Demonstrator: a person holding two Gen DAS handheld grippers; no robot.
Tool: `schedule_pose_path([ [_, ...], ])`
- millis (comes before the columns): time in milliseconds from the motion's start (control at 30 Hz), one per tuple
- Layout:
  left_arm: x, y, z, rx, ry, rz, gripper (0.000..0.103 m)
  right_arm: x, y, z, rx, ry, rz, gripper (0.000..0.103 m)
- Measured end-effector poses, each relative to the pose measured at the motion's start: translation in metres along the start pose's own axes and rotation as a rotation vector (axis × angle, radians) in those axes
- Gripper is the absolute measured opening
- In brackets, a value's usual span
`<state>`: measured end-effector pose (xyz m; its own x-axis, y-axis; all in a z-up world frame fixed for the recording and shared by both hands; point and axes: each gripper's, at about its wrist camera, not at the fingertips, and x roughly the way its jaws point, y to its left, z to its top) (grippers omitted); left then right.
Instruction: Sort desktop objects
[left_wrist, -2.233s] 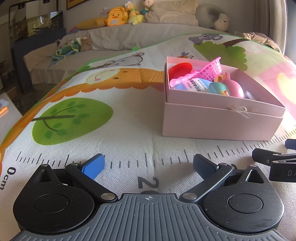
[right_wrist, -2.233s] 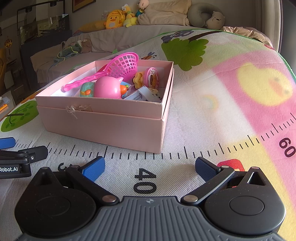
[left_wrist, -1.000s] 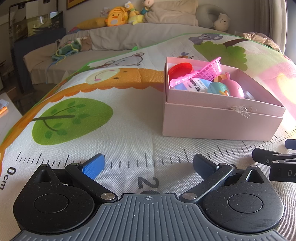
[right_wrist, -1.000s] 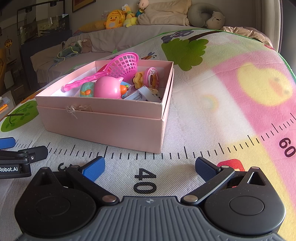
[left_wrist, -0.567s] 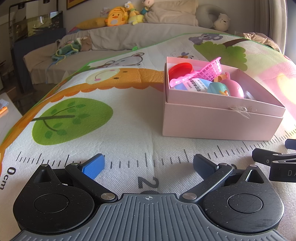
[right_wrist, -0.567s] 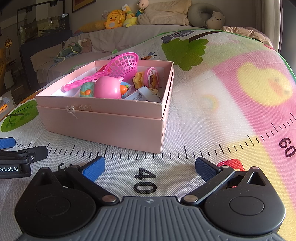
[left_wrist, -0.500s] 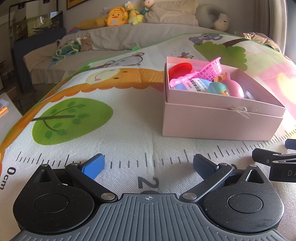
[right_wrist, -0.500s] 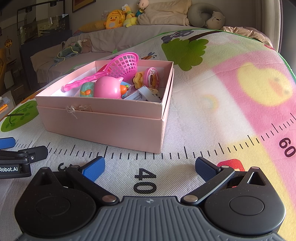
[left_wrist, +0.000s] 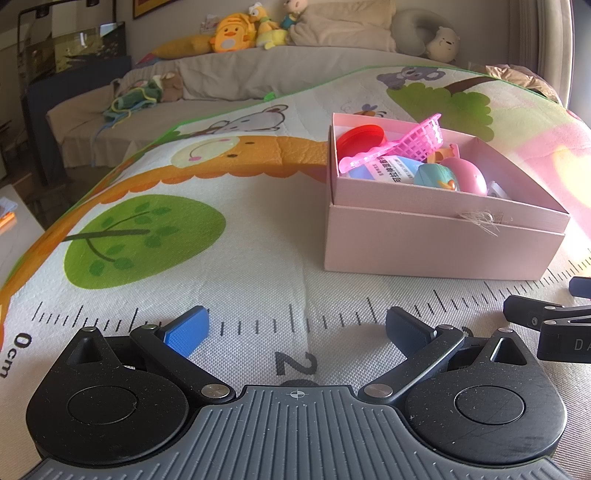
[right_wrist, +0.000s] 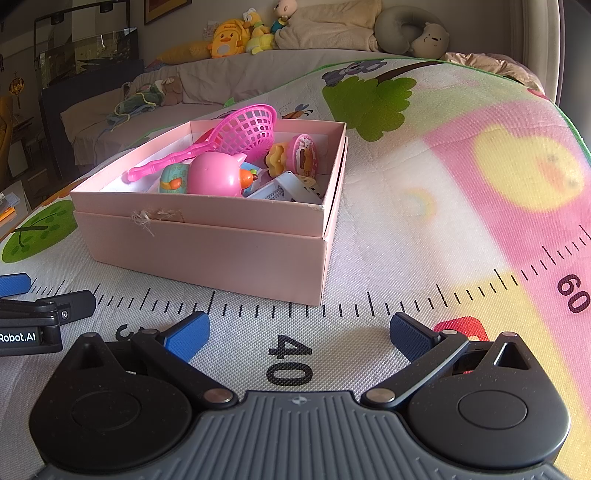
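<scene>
A pink cardboard box (left_wrist: 439, 240) (right_wrist: 207, 247) stands on the printed play mat, holding several toys: a pink mesh scoop (right_wrist: 251, 129) (left_wrist: 413, 138), a pink round toy (right_wrist: 216, 177) (left_wrist: 465, 177), a red lid (left_wrist: 360, 138), a teal toy (right_wrist: 171, 179) and a white clip-like item (right_wrist: 291, 188). My left gripper (left_wrist: 295, 328) rests low on the mat to the box's front left, open and empty. To the box's front right my right gripper (right_wrist: 299, 330) is open too, nothing between its fingers. Each gripper's fingers show at the edge of the other's view.
The mat (left_wrist: 236, 236) carries a printed ruler along the front, a green tree and an orange animal picture. Behind it a sofa (left_wrist: 258, 70) holds plush toys (left_wrist: 231, 33) and cushions. A dark cabinet (left_wrist: 74, 74) stands at the far left.
</scene>
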<state>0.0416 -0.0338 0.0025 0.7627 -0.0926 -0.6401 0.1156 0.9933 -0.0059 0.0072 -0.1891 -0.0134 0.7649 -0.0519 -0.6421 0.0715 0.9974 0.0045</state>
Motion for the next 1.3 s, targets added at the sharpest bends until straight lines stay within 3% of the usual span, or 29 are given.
schedule_pose_path([
  [1133, 0.0007, -0.0014, 0.0013, 0.011, -0.002, 0.0, 0.103, 0.0004, -0.0005, 0.0004, 0.0, 0.0, 0.0, 0.103],
  [1300, 0.0022, -0.0015, 0.0032, 0.036, 0.007, -0.046, 0.103, 0.0008, -0.0008, 0.0009, 0.0, 0.0, 0.0, 0.103],
])
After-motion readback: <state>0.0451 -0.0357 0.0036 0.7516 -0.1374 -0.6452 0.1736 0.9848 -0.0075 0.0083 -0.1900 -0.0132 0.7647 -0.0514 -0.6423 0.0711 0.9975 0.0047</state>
